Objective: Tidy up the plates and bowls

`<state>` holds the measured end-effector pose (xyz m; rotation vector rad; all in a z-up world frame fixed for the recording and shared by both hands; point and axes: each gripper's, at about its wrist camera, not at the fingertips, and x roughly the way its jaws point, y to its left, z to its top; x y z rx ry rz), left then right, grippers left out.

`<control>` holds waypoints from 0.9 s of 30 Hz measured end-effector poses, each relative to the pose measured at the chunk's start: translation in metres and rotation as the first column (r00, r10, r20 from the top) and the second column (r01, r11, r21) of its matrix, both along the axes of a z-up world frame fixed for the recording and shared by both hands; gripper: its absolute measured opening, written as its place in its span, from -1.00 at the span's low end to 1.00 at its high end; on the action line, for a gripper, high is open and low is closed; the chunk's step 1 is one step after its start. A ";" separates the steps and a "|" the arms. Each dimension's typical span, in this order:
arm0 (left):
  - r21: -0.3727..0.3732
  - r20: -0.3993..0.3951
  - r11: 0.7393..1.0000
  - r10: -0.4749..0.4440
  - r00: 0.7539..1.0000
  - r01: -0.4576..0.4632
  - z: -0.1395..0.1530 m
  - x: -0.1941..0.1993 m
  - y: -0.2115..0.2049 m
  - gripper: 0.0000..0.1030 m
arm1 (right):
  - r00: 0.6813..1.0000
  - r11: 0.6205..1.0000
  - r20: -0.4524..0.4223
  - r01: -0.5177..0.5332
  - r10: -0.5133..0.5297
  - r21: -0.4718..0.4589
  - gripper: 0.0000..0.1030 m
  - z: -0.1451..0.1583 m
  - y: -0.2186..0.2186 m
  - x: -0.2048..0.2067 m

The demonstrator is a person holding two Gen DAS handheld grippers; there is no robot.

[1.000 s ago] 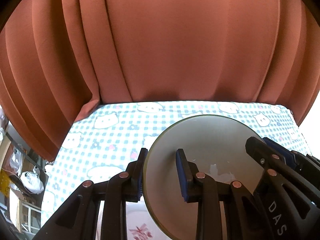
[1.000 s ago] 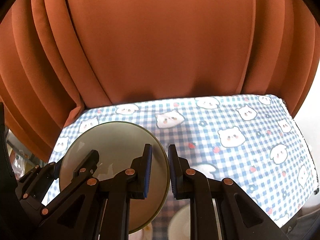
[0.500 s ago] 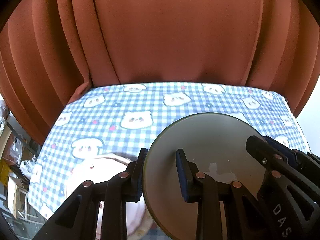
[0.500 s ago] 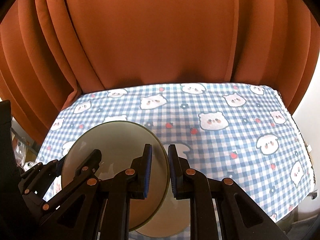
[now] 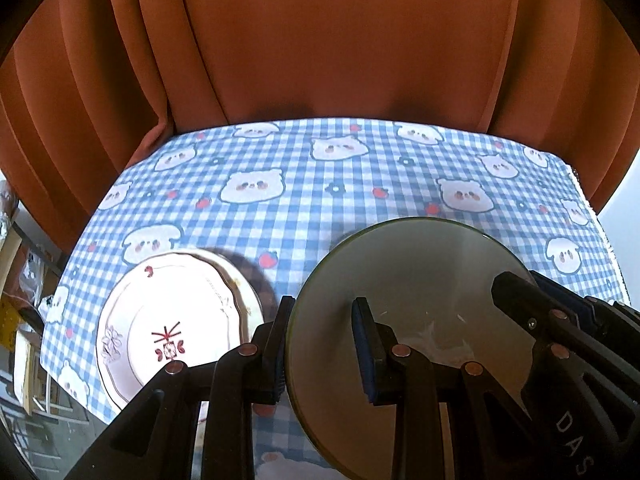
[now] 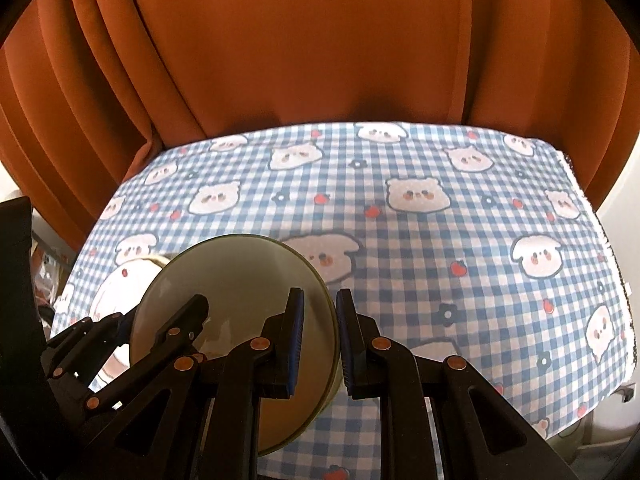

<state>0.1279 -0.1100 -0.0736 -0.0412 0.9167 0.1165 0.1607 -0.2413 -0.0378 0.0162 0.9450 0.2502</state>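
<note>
A grey-green bowl (image 5: 420,276) hangs above the table, held by its rim from both sides. My left gripper (image 5: 322,344) is shut on the bowl's left rim, one pad outside and one inside. In the right wrist view my right gripper (image 6: 320,340) is shut on the right rim of the same bowl (image 6: 232,276). A white plate (image 5: 172,320) with a red pattern lies on the cloth just left of the bowl. The plate (image 6: 120,280) shows partly behind the bowl in the right wrist view.
The table wears a blue checked cloth with bear faces (image 5: 320,184). Orange curtains (image 5: 320,40) hang right behind its far edge. The cloth's right edge (image 6: 600,220) drops off to a pale floor. Shelves and clutter (image 5: 24,280) stand past the left edge.
Both grippers have carried the bowl forward and lower over the table. The white plate has come fully into view at the bowl's left. Both grips are unchanged.
</note>
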 end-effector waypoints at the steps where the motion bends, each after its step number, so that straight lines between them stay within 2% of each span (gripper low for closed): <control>1: 0.000 -0.007 1.000 0.004 1.000 -0.004 -0.002 0.000 -0.001 -0.48 | 1.000 1.000 -0.004 -0.004 0.004 -0.001 -0.62 -0.002 -0.001 0.000; 12: 0.005 -0.084 0.998 0.066 0.994 -0.066 -0.025 0.001 0.002 -0.48 | 0.995 0.998 -0.075 -0.066 0.066 0.009 -0.62 -0.028 0.000 0.010; 27: 0.021 -0.120 0.995 0.096 0.988 -0.095 -0.037 0.013 -0.002 -0.48 | 0.990 0.993 -0.083 -0.116 0.116 0.001 -0.62 -0.041 0.000 0.025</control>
